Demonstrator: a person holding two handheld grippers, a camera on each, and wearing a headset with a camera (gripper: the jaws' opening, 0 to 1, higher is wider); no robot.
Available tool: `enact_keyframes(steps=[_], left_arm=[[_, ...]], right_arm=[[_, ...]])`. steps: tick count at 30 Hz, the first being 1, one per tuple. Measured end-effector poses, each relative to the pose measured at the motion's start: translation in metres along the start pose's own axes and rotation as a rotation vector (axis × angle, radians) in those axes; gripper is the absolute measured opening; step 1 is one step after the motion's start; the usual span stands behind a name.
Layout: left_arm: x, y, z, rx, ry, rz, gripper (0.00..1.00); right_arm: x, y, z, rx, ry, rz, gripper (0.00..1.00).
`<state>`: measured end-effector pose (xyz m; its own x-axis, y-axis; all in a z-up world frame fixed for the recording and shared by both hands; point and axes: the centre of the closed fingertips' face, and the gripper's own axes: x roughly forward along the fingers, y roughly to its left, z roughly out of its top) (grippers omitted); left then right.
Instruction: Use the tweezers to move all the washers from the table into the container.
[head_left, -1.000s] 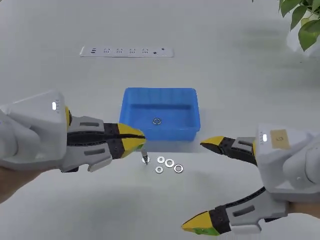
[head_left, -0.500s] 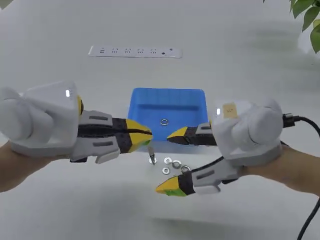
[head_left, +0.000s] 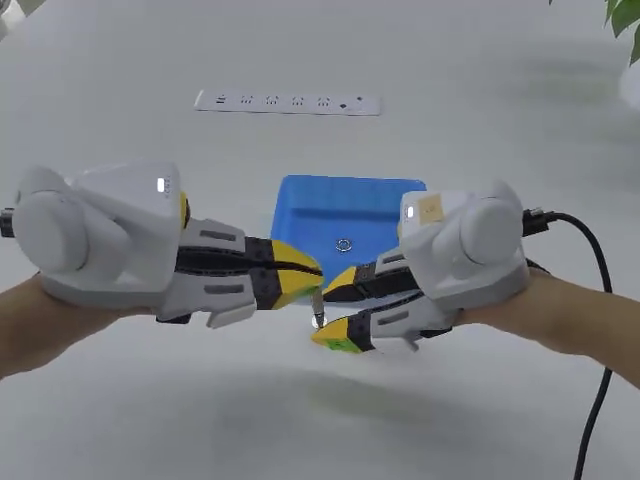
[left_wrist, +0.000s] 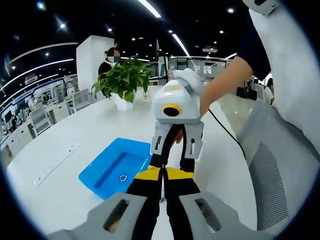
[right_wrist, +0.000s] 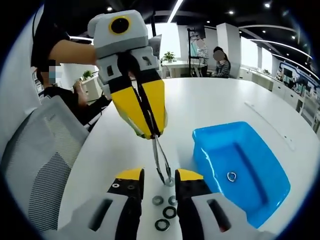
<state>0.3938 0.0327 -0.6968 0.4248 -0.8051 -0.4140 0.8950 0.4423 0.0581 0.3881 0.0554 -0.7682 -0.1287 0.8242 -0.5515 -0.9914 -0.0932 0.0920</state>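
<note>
**A:** What room does the head view give you?

**B:** A broad white table, bare toward me and out to both sides. My left gripper is clamped on slim metal tweezers, which point down just in front of the shallow blue plastic container. My right gripper faces it with its jaws a narrow gap apart and the tweezers between them. I can't tell if they touch. One small silver washer lies inside the container. A long white power strip lies well beyond the far rim, and a black cable trails off my right side.

**A:** And the left gripper view?

**B:** My left gripper has its jaws drawn close together. The right gripper sits straight ahead and hides the tweezer tips. The container lies off to the left with bare table along its near rim. A leafy green potted plant stands across the table, and a grey mesh chair is on the right.

**A:** What does the right gripper view add?

**B:** It shows the loose flat metal washers on the table, clustered between the jaws of my right gripper. The tweezers come down from the left gripper to the topmost one, though I can't tell if they pinch it. The container lies just to the right of the cluster, with a strip of bare table between.
</note>
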Motion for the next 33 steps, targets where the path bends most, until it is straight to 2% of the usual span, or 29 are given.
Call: enact_keyframes(steps=[7, 12, 19, 21, 24, 27, 33], left_arm=[[0.001, -0.001, 0.0, -0.001, 0.0, -0.007, 0.05], [0.001, -0.003, -0.001, 0.002, 0.003, -0.013, 0.05], [-0.001, -0.004, -0.002, 0.029, 0.025, -0.009, 0.05], [-0.001, -0.003, -0.002, 0.011, 0.026, 0.0, 0.05], [-0.003, 0.0, -0.003, -0.066, 0.02, 0.023, 0.05], [-0.005, 0.0, -0.002, -0.066, 0.013, 0.032, 0.06], [-0.01, 0.005, 0.01, -0.126, -0.042, 0.058, 0.12]], right_arm=[[0.005, -0.003, 0.004, -0.013, -0.002, 0.014, 0.14], [0.006, -0.001, 0.003, -0.037, 0.012, 0.036, 0.12], [0.006, 0.001, 0.003, -0.083, 0.026, 0.025, 0.11], [0.006, 0.001, 0.003, -0.091, 0.03, 0.015, 0.11], [0.007, 0.001, 0.004, -0.099, 0.032, -0.001, 0.11], [0.005, 0.001, 0.005, -0.096, 0.023, -0.007, 0.11], [0.003, 0.003, 0.001, -0.096, 0.028, -0.016, 0.11]])
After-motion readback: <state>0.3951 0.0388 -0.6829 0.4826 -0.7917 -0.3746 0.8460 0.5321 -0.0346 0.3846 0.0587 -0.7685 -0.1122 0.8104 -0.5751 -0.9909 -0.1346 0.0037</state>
